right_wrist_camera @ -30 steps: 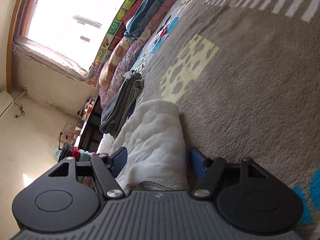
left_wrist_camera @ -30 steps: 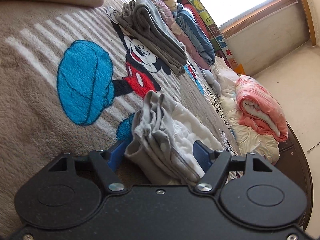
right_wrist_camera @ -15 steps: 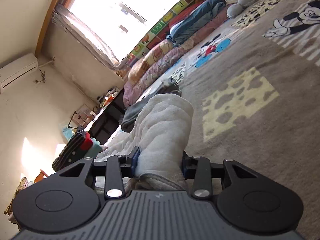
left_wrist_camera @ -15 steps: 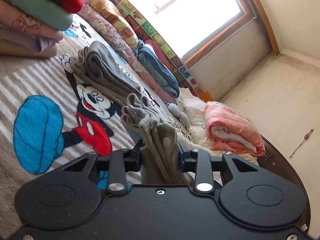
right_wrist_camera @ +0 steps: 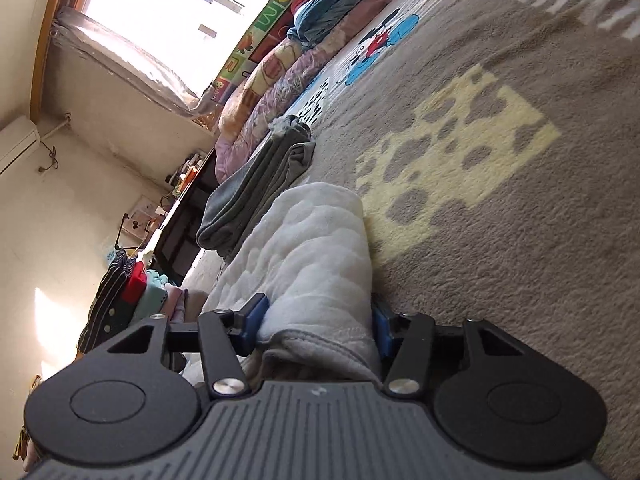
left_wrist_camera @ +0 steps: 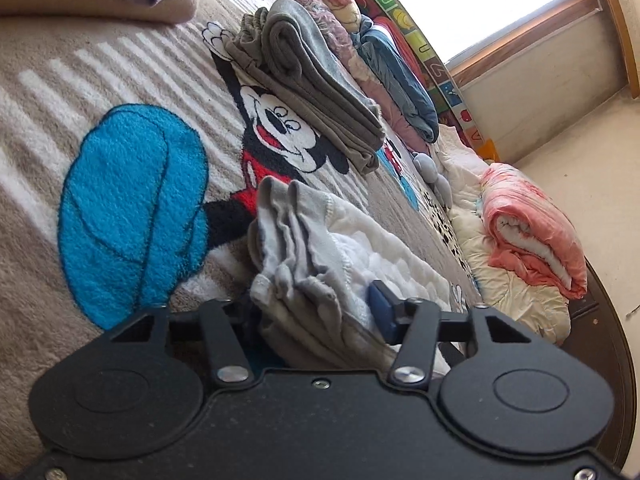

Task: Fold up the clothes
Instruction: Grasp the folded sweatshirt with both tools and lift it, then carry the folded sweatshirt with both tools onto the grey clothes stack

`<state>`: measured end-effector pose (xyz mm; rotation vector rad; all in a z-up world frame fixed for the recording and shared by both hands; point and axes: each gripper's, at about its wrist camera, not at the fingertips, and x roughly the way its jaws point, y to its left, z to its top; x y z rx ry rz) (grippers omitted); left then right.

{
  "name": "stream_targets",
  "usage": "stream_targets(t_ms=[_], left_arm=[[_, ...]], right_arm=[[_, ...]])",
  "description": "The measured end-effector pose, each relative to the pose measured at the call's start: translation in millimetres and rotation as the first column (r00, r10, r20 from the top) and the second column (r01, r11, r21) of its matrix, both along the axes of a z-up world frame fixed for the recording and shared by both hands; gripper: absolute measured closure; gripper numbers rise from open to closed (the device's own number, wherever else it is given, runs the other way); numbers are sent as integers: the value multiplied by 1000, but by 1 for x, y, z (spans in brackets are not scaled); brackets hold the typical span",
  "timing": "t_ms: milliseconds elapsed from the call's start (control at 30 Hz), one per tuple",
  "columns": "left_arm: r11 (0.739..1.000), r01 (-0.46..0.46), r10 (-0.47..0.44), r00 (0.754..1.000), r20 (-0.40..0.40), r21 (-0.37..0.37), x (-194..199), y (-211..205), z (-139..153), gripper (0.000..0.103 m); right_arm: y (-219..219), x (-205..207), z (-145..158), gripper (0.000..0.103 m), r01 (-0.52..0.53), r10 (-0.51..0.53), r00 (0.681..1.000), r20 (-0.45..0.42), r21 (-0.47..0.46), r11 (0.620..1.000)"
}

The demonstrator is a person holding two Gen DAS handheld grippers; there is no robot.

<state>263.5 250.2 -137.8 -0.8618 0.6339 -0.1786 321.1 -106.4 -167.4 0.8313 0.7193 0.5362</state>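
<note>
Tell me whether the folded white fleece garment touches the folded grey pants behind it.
Cannot tell. In the right wrist view the white fleece garment overlaps the grey pants; the left wrist view suggests bare blanket between them, not plainly.

Left gripper (left_wrist_camera: 316, 312) with a folded grey and white garment (left_wrist_camera: 320, 264) between its fingers, on a cartoon blanket (left_wrist_camera: 80, 80).

The gripper's black body fills the view from 4 to 8 o'clock; its jaws stand apart on either side of the garment's bunched grey edge, the blue pad (left_wrist_camera: 382, 308) on the right finger just beside the cloth. The garment's fleecy white side runs off toward 3 o'clock. A blue patch (left_wrist_camera: 132, 208) lies at 9 o'clock, a cartoon mouse face (left_wrist_camera: 280, 128) near the centre. Folded grey trousers (left_wrist_camera: 312, 80) rest at 12 o'clock, a blue bundle (left_wrist_camera: 400, 76) at 1 o'clock, a rolled pink quilt (left_wrist_camera: 532, 232) at 3 o'clock, a bright window (left_wrist_camera: 480, 0) at 2 o'clock.
</note>
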Motion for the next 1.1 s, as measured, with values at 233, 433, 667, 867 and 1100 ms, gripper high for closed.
stream_targets(t_ms=[233, 433, 667, 867, 1100], left_arm=[[1000, -15, 16, 995, 98, -8, -1, 1, 15, 70], [996, -91, 91, 972, 218, -11, 2, 8, 47, 70], [990, -140, 139, 954, 267, -17, 57, 30, 85, 70], [988, -151, 150, 946, 287, -19, 121, 55, 101, 70], [986, -164, 169, 931, 323, -41, 192, 86, 111, 70]], right_arm=[[-2, 4, 10, 63, -38, 33, 997, 75, 64, 997], [4, 39, 42, 63, -105, 87, 985, 147, 120, 987], [25, 104, 85, 63, -176, 145, 968, 207, 137, 975], [49, 186, 107, 63, -193, 159, 967, 201, 167, 967], [83, 275, 122, 63, -211, 163, 959, 234, 195, 958]])
